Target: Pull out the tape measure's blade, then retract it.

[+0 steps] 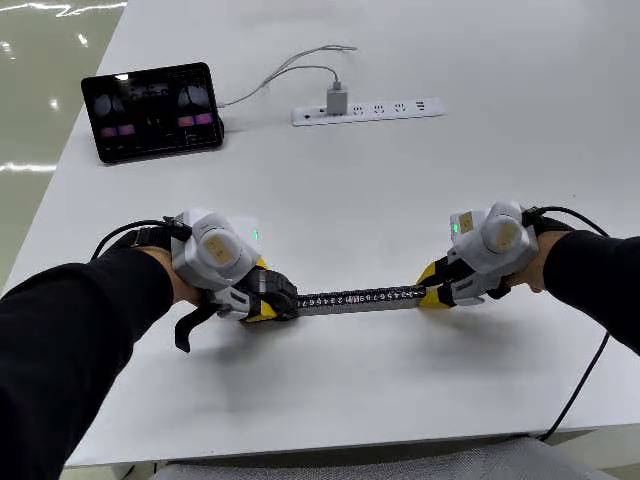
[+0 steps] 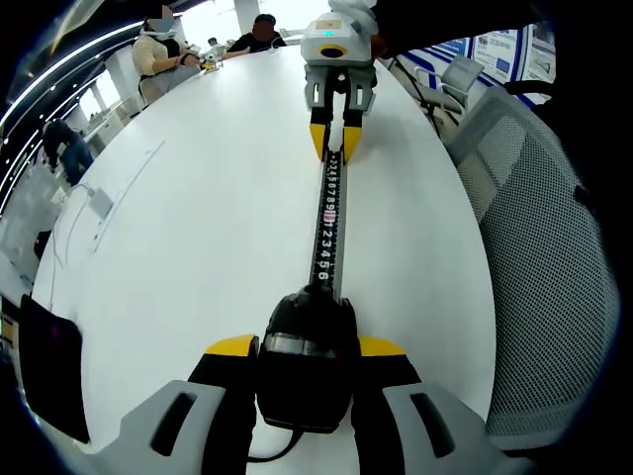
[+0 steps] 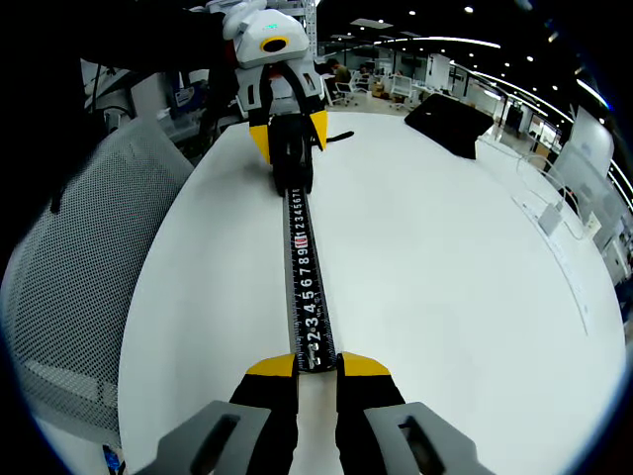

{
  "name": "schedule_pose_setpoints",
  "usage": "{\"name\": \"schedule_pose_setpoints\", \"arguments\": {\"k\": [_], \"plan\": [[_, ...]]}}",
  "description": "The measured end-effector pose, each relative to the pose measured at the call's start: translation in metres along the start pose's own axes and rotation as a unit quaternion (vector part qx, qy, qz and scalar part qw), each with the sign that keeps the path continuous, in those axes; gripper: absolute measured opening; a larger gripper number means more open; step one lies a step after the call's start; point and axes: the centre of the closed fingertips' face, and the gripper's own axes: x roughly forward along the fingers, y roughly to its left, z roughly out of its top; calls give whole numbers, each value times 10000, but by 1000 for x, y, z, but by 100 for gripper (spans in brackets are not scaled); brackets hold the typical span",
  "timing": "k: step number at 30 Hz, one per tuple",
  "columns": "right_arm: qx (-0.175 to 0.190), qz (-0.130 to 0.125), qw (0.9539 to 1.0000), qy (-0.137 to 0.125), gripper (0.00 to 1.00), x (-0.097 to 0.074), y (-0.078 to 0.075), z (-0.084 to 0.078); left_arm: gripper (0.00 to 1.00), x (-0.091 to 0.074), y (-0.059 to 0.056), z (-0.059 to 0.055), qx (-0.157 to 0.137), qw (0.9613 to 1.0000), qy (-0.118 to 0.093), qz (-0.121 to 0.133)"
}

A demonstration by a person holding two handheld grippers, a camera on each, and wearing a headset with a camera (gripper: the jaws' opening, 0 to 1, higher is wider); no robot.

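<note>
While lying flat near six o'clock on the white table (image 1: 420, 180), being stretched between both tools! Clamping the left gripper (image 1: 266, 293) tight round the tape measure's black case (image 2: 307, 368) at nine o'clock, anchoring it against the pull. Pinching the blade (image 1: 360, 298) tip in the right gripper (image 1: 432, 286) at three o'clock, holding it taut, straight, numbers up. Probably nearing the release for retracting.

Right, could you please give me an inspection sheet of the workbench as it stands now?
Surface: white table.
Job's things: tape measure, blade drawn out between the grippers.
Clutter: tablet, power strip with charger.
Grippers: left gripper shut on the tape measure; right gripper shut on the blade's tip.
Cables: white cable at the charger; black cable by the table edge.
Surroundings: mesh chair; people seated at the far end.
</note>
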Motion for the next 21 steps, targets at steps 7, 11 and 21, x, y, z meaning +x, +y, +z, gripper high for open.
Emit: {"name": "schedule_pose_setpoints", "arguments": {"k": [7,11,21], "plan": [[32,-19,10000,6,10,-4,-1,-5,31,0,0,-1,-2,10000,-6,4],[24,-21,10000,12,10,-6,-2,-6,31,0,0,0,-1,10000,-8,5],[9,-20,10000,18,10,-6,-5,-11,31,-1,-2,0,-3,10000,-18,5]]}}
